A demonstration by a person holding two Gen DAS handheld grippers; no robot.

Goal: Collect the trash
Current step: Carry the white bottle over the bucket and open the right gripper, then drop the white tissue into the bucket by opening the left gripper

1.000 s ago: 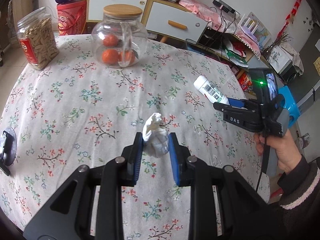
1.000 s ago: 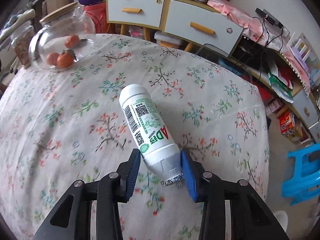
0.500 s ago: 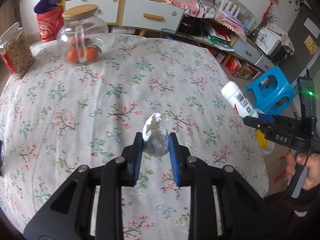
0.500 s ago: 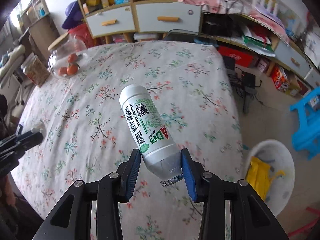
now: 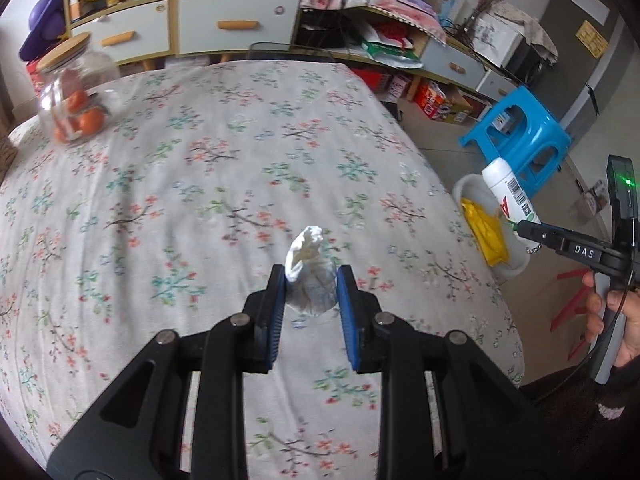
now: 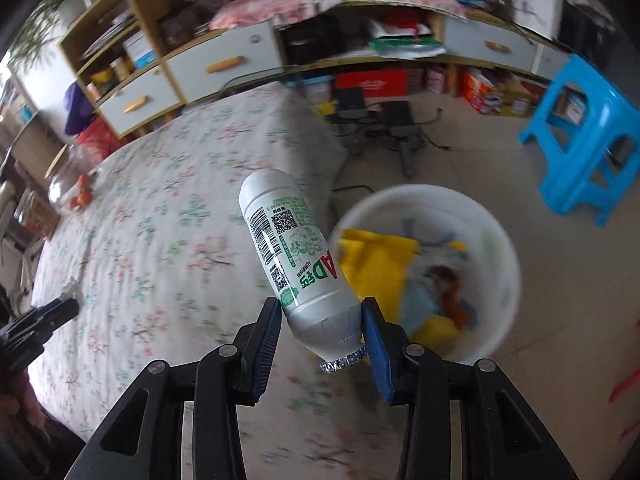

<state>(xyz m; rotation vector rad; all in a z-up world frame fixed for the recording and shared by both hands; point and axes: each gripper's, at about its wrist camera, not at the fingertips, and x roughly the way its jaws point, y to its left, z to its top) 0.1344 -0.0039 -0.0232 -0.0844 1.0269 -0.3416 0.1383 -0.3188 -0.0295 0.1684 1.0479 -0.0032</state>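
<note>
My left gripper (image 5: 311,280) is shut on a crumpled white tissue (image 5: 310,276) and holds it above the floral tablecloth (image 5: 200,184). My right gripper (image 6: 322,320) is shut on a white plastic bottle (image 6: 292,256) with a green label and barcode. It holds the bottle past the table's right edge, beside and above a white trash bin (image 6: 496,240) on the floor. The bin holds yellow wrappers and other scraps. In the left wrist view the bottle (image 5: 510,200) and the right gripper (image 5: 532,236) show at the right, over the bin (image 5: 472,188).
A glass jar of oranges (image 5: 74,92) stands at the table's far left. A blue plastic stool (image 6: 580,136) stands on the floor beyond the bin. Drawers and cluttered shelves (image 5: 224,24) line the back wall. Cables and boxes lie on the floor (image 6: 384,120).
Both grippers have swung right with their loads. The right gripper has carried the bottle off the table to over the trash bin. The left gripper still holds the tissue over the table.
</note>
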